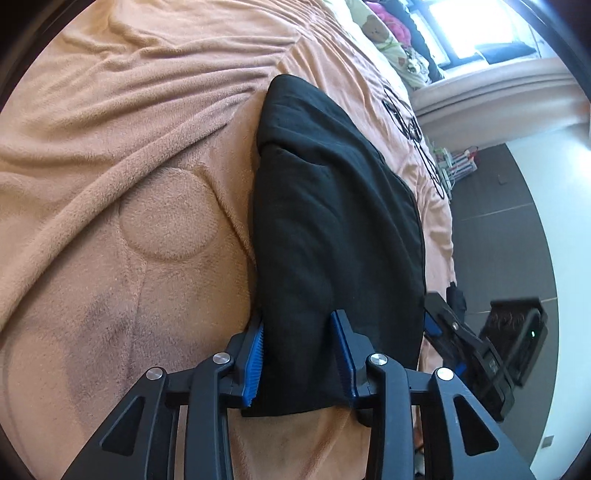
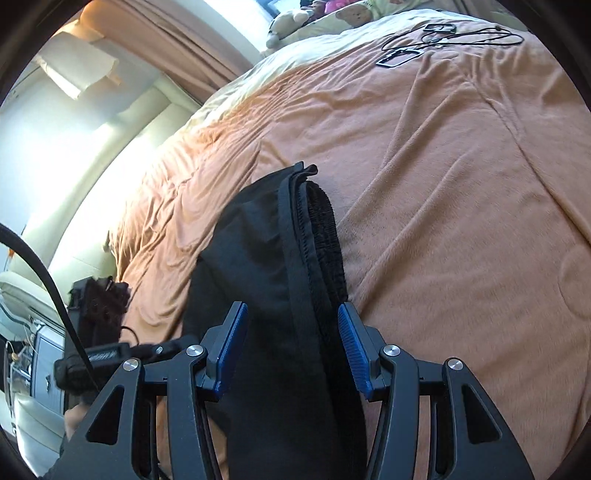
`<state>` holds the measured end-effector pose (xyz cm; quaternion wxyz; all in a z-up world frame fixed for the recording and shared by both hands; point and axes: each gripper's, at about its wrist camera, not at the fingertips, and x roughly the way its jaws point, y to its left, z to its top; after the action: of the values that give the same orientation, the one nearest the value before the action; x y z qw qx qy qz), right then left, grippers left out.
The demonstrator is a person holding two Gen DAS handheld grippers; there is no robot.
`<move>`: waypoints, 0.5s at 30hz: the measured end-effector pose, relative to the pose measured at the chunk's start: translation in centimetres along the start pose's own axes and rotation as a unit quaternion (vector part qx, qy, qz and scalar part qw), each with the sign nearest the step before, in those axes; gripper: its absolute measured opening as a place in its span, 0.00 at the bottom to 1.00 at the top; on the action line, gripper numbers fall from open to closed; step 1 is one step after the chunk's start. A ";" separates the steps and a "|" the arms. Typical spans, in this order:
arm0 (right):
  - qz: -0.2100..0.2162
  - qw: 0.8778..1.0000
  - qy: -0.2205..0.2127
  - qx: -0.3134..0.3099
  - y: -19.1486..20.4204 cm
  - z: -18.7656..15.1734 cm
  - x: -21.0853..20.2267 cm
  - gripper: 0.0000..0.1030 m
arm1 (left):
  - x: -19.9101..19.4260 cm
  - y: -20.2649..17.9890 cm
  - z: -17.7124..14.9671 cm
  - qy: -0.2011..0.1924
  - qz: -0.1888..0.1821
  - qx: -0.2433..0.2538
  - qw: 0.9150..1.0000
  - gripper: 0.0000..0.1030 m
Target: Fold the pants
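Black pants [image 1: 332,221] lie folded into a long strip on the peach blanket [image 1: 129,184]. In the left wrist view my left gripper [image 1: 298,317] has its blue pads on both sides of the strip's near end, and the bunched cloth fills the gap and touches both pads. In the right wrist view the pants [image 2: 266,277] run away from me, with the ribbed elastic waistband [image 2: 325,236] along their right edge. My right gripper [image 2: 292,306] stands open astride them, and the cloth lies loose between its fingers. The right gripper's body [image 1: 447,332] shows at the strip's right edge.
Black cables and a small frame [image 2: 443,37] lie on the far part of the blanket [image 2: 443,184]. Pillows and soft toys [image 1: 380,29] sit at the bed's head below a window. The bed edge drops to a dark floor [image 1: 498,221], where a black box [image 1: 513,321] stands.
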<state>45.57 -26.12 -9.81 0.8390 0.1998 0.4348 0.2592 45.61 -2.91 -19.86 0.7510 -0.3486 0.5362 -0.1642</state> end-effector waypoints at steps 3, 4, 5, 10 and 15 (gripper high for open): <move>-0.002 1.000 0.004 0.001 -0.1 0.5 1.0 0.47 | -0.1 0.1 0.5 -0.010 0.008 0.003 1.000 0.36; 0.000 1.000 0.006 0.002 -0.2 0.6 1.3 0.47 | 0.0 0.2 0.7 -0.011 0.006 0.001 1.000 0.36; 0.003 1.000 0.006 0.002 -0.2 0.7 1.6 0.47 | 0.1 0.3 0.8 -0.012 0.004 0.000 1.000 0.37; 0.013 1.000 0.005 -0.005 -0.2 1.0 2.3 0.47 | 0.8 0.7 1.6 -0.022 0.000 -0.006 1.000 0.37; 0.008 1.000 0.019 -0.021 -0.1 1.3 3.9 0.47 | 1.0 1.3 1.2 -0.026 -0.015 -0.021 0.999 0.37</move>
<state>48.59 -23.93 -11.60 0.8324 0.1804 0.4435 0.2792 46.89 -2.24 -21.27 0.7549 -0.3762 0.5144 -0.1550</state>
